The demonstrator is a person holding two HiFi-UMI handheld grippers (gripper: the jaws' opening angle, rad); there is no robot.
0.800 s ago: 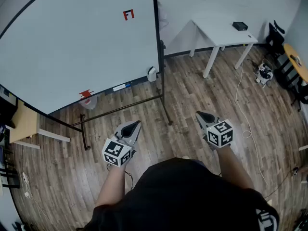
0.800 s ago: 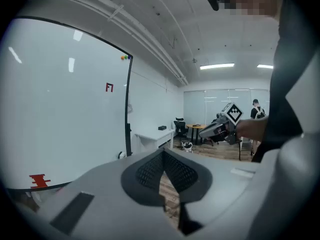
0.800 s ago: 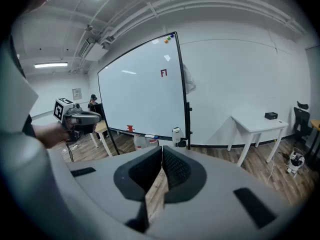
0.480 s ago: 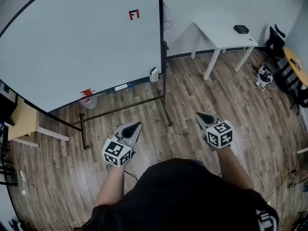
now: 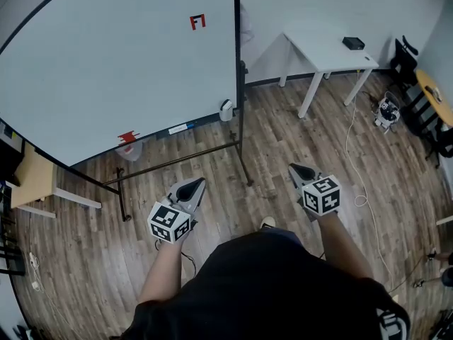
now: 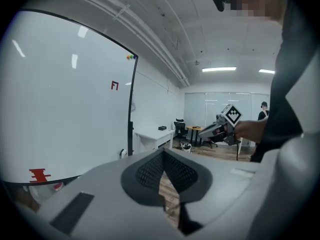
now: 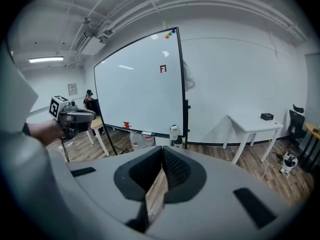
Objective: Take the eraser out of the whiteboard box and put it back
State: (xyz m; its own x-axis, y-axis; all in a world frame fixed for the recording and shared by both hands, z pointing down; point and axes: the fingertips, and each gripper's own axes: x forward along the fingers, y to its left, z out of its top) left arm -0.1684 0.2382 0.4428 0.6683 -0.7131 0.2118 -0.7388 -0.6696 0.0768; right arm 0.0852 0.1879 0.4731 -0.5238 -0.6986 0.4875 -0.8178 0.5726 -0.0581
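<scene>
A small white box (image 5: 225, 109) hangs at the lower right corner of the whiteboard (image 5: 120, 62), also visible in the right gripper view (image 7: 174, 132). I cannot make out the eraser; the box's inside is too small to read. My left gripper (image 5: 198, 181) is held over the floor well short of the board, jaws shut and empty (image 6: 163, 150). My right gripper (image 5: 293, 167) hovers level with it to the right, tips together with nothing between them (image 7: 162, 148). Each gripper shows in the other's view: right gripper (image 6: 202, 131), left gripper (image 7: 87, 115).
The whiteboard stands on a black metal frame (image 5: 180, 158) with feet on the wood floor. A red mark (image 5: 127, 137) and markers (image 5: 178, 128) sit along its lower edge. A white table (image 5: 325, 48) stands at the back right; a cable (image 5: 350, 137) trails across the floor.
Both grippers have stayed nearly where they were, the left one sinking slightly. The view shifted a little, and a shoe tip has appeared between the arms.
</scene>
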